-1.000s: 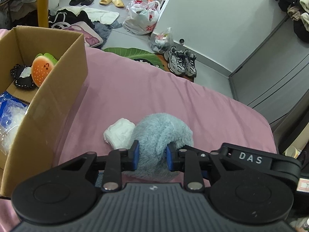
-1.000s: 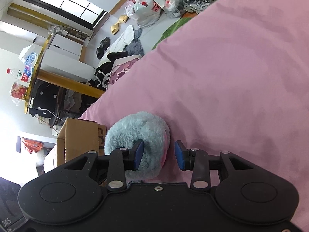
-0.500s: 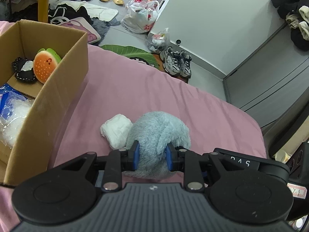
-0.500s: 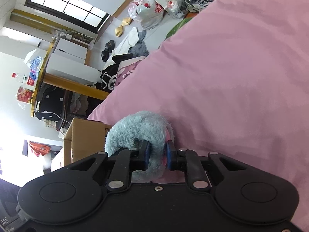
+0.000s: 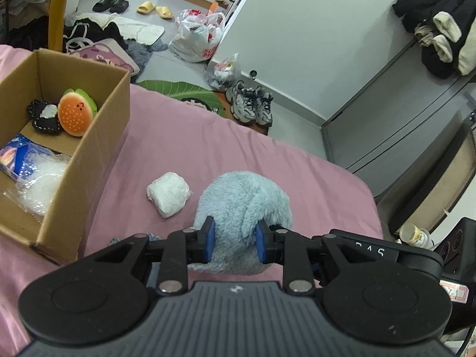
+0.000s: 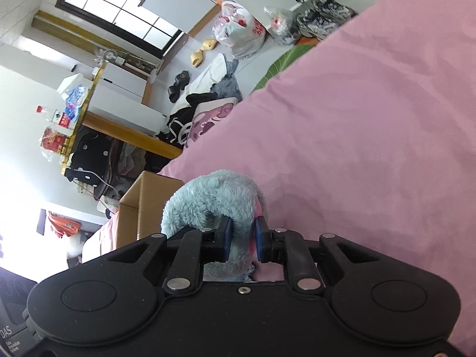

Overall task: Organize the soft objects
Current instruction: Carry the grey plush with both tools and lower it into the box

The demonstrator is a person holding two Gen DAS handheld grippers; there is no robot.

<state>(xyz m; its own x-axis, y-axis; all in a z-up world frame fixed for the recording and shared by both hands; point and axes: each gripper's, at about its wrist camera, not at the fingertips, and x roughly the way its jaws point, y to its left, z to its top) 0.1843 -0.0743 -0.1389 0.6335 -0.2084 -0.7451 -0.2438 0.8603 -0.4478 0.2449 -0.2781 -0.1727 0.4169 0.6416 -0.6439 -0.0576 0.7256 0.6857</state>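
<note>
On pink bed: both tools clamp blue plush; box nr.

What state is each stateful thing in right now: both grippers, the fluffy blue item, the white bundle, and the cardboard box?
left gripper: shut on the fluffy blue item.
right gripper: shut on the same item's edge.
fluffy blue item: held by both grippers, over the pink bedspread.
white bundle: loose on the bedspread, ungripped.
cardboard box: open-topped, partly filled, burger plush inside.

Pale blue plush, white bundle, pink sheet, brown box
</note>
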